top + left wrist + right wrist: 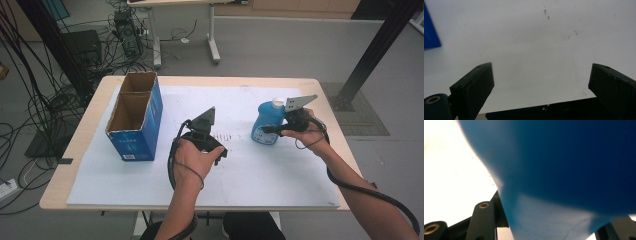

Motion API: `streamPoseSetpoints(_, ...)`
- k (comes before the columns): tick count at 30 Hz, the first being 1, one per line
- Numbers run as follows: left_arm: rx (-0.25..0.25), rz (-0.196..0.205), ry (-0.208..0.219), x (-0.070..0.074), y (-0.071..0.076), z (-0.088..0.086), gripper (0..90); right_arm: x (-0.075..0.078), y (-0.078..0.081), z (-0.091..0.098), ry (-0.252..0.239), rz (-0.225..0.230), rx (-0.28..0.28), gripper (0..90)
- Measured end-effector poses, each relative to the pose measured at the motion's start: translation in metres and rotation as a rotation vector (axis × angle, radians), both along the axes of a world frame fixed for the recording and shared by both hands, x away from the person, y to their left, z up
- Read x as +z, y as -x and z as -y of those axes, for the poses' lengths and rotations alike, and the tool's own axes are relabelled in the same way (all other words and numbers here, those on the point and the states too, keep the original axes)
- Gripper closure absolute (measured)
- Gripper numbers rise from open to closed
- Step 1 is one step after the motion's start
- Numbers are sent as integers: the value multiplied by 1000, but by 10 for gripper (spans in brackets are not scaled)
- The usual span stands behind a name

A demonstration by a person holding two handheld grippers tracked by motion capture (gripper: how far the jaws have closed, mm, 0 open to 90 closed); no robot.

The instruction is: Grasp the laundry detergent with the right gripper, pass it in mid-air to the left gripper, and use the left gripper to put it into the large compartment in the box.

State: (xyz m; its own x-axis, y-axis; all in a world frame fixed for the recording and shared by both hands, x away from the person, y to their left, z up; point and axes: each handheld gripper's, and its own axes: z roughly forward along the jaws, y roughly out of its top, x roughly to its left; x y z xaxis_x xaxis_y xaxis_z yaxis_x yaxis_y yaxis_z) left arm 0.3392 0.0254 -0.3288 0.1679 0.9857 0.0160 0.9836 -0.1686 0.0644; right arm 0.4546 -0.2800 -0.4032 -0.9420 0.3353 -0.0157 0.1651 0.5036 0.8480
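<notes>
The right gripper [278, 129] had its jaws clamped on the blue bottle [265, 122], probably smooth, rigid plastic, best held at the waist; the left gripper [541, 85] stood with jaws apart.

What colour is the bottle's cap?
White, on the blue bottle; cap shows best in the high view.

high view down over the white mat [260, 175]; both gripper views close, low, sharing that mat

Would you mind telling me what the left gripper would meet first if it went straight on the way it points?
Probably the white table sheet: the left gripper, jaws open, points down at it, apparently missing the blue box.
</notes>
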Motion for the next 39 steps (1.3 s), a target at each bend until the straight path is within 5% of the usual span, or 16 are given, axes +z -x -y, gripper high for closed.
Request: streamPoseSetpoints(39, -3, 11, -7, 4, 1, 1, 66, 1, 0, -1, 3, -4, -8, 428)
